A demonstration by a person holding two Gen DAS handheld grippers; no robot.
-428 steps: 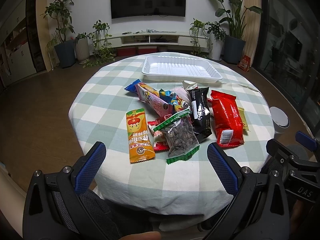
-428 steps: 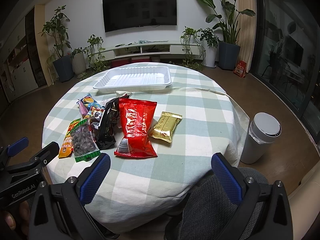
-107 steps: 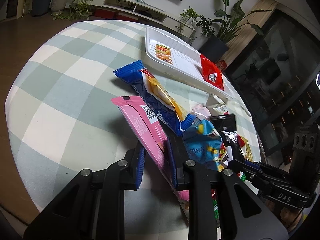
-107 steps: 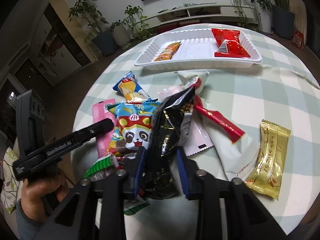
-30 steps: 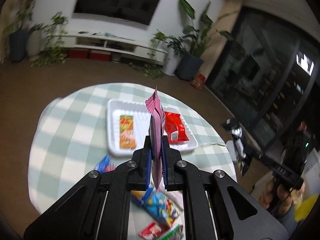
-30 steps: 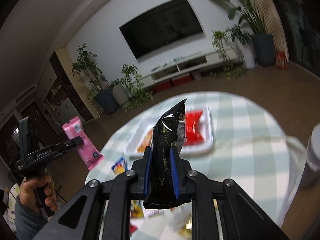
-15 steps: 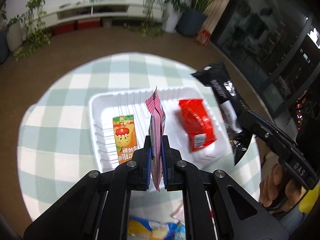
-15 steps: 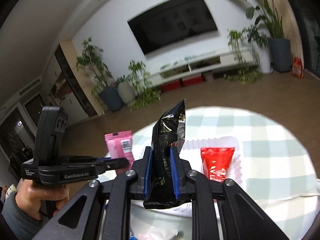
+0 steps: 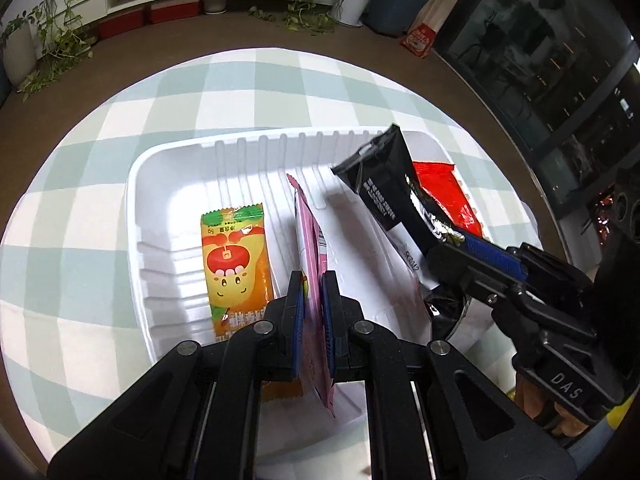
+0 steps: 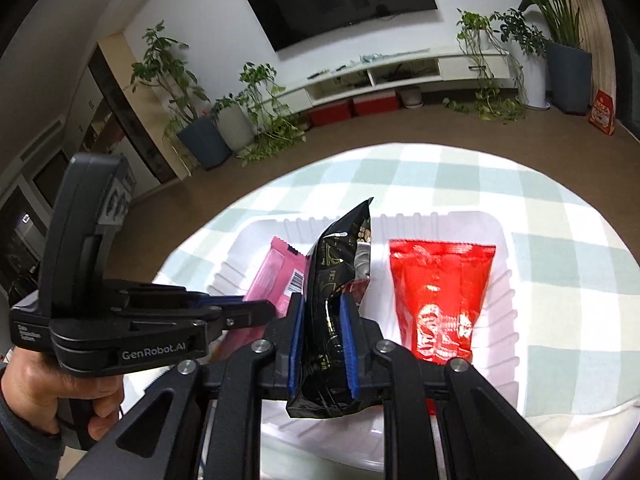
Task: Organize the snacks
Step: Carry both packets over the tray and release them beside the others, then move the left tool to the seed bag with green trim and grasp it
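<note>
Over the white tray [image 9: 136,184] on the round worktop [image 9: 80,152], both hand-held grippers hang with a snack packet each. Left hand-held gripper [image 9: 311,320]: jaws closed on a pink packet [image 9: 308,236], held edge-on and upright above the middle of the tray; its lower end runs down behind the fingers and is partly hidden. From the right wrist view the same pink packet [image 10: 276,276] shows its flat face and a barcode, with its lower part covered by the left tool's black body. Right hand-held gripper [image 10: 320,338]: jaws clamped on a black packet [image 10: 336,280], which stands upright between the blue pads [image 10: 295,340] and blocks the tray centre behind it. In the left wrist view the black packet [image 9: 384,196] tilts over the right half of the tray; whether its tip touches the tray cannot be told.

Lying flat in the tray are an orange packet [image 9: 234,260] towards the left side and a red packet [image 10: 440,300] towards the right side. The orange packet's near end is cut off behind the left tool; the red packet [image 9: 444,196] is mostly hidden by the black one in the left wrist view. A hand [image 10: 52,392] grips the left tool's handle at the frame edge. The checked cloth [image 10: 560,216] covers the worktop. Print on all packets is too small or blurred to read.
</note>
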